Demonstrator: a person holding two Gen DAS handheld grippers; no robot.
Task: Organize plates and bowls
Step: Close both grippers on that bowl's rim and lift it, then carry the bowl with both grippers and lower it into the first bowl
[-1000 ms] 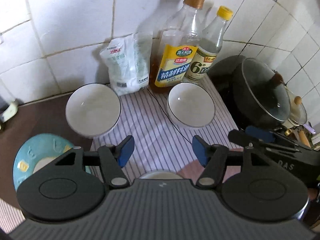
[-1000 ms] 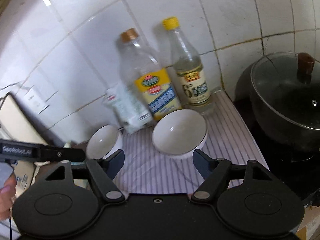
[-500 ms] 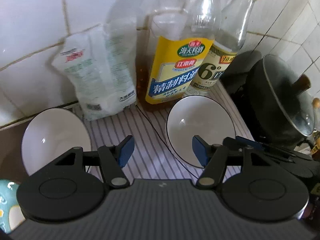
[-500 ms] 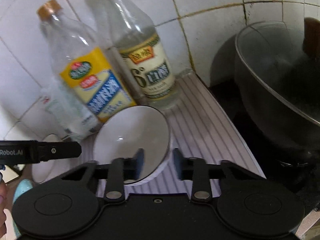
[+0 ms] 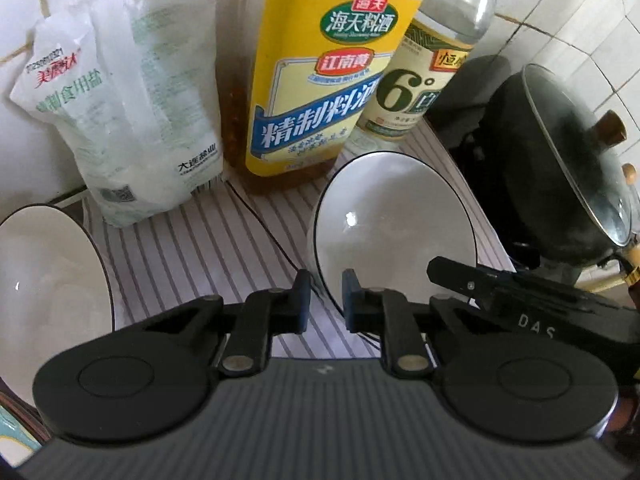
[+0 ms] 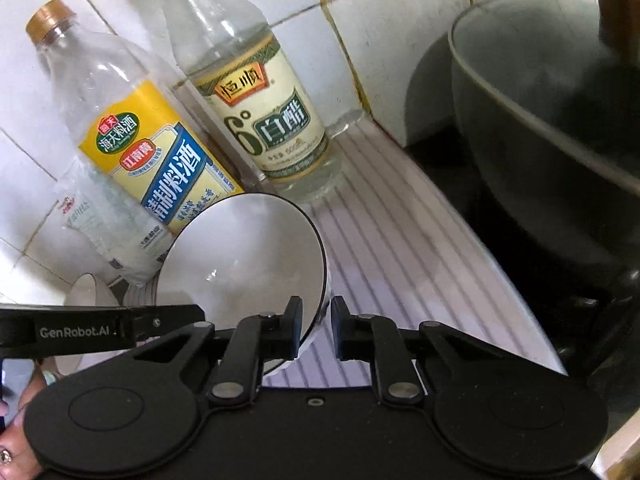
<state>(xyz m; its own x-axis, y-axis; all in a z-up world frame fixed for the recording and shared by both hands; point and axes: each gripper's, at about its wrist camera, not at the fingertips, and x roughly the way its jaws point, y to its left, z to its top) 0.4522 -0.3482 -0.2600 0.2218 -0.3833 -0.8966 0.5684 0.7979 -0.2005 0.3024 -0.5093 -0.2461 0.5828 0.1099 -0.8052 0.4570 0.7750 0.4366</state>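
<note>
A white bowl with a dark rim (image 5: 394, 224) sits on the striped cloth (image 5: 192, 252) in front of the bottles. My left gripper (image 5: 323, 300) is closed on its left rim, one finger inside and one outside. My right gripper (image 6: 313, 326) is closed on the same bowl (image 6: 244, 252) at its right rim. A second white bowl (image 5: 48, 280) stands at the far left of the left wrist view, and it shows small in the right wrist view (image 6: 86, 292). The edge of a light blue plate (image 5: 16, 436) shows at the bottom left.
A yellow-labelled cooking wine bottle (image 5: 320, 80), a vinegar bottle (image 5: 416, 76) and a salt bag (image 5: 124, 104) stand against the tiled wall behind the bowls. A black pot with a glass lid (image 5: 568, 160) sits on the right.
Both grippers moved forward to the right-hand bowl. The left gripper went from open to closed on its rim. The right gripper stayed closed on the rim.
</note>
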